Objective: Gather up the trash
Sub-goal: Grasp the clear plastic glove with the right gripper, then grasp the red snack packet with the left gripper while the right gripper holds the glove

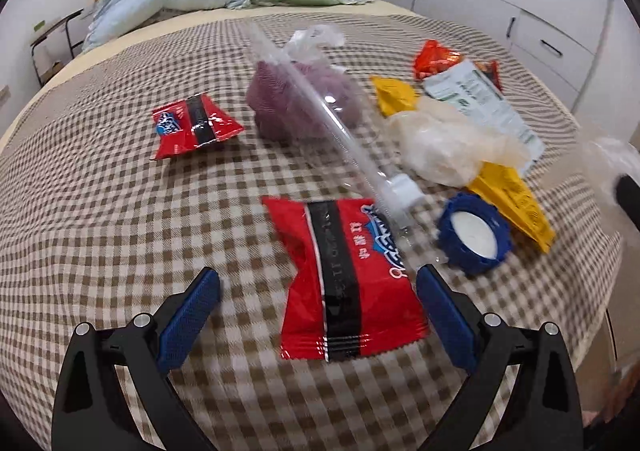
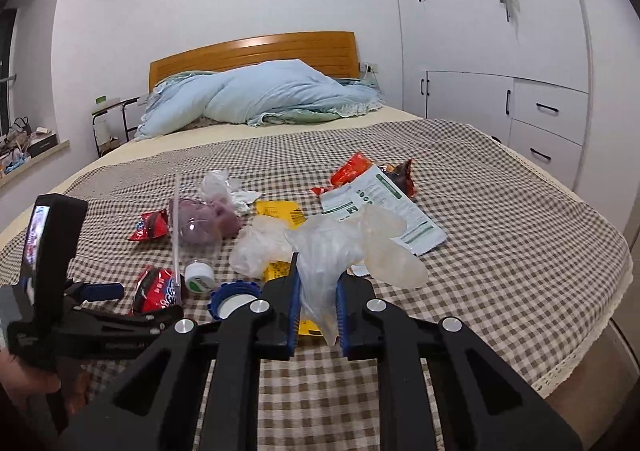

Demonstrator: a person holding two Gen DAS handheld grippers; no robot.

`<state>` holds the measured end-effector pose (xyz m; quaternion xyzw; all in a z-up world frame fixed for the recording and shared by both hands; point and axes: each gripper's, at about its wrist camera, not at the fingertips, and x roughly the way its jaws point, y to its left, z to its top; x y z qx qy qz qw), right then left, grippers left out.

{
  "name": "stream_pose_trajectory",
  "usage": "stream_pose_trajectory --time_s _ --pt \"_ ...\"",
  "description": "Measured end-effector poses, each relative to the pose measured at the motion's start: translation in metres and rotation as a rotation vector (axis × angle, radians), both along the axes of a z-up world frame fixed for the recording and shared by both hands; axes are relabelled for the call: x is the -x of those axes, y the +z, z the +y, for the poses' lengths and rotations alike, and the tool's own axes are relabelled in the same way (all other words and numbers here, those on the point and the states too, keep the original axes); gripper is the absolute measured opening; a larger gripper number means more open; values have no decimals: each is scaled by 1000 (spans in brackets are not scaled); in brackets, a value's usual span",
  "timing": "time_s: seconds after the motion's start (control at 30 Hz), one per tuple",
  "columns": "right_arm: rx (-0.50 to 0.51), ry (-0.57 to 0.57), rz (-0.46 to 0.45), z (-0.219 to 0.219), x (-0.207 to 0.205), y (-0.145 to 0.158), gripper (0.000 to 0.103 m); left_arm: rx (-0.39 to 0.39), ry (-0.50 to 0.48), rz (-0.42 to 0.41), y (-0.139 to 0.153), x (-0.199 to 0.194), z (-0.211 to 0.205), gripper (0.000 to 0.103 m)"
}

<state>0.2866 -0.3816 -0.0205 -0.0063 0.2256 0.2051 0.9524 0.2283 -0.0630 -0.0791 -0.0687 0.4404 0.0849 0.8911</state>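
Two tools, right tool (image 2: 317, 291) pinching glove (image 2: 332, 247), left tool (image 1: 318, 283) wide over red wrapper (image 1: 344, 275)

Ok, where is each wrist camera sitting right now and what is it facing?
Left wrist: on the left tongs, angled down over the bed at the near red wrapper; open tongs show.
Right wrist: on the right tongs, facing the headboard; tongs pinch a clear glove; left tongs and a hand visible.
Shared: blue cap, both red wrappers, the bedspread.
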Motion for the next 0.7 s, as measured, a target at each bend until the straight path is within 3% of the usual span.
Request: stream_pose_trajectory --time_s 0.43,0.7 --pt "1 15 20 2 -2 -3 15 44 32 32 6 -28 22 95" --pt "2 29 31 8 -3 -5 15 8 40 56 1 -37 20 94"
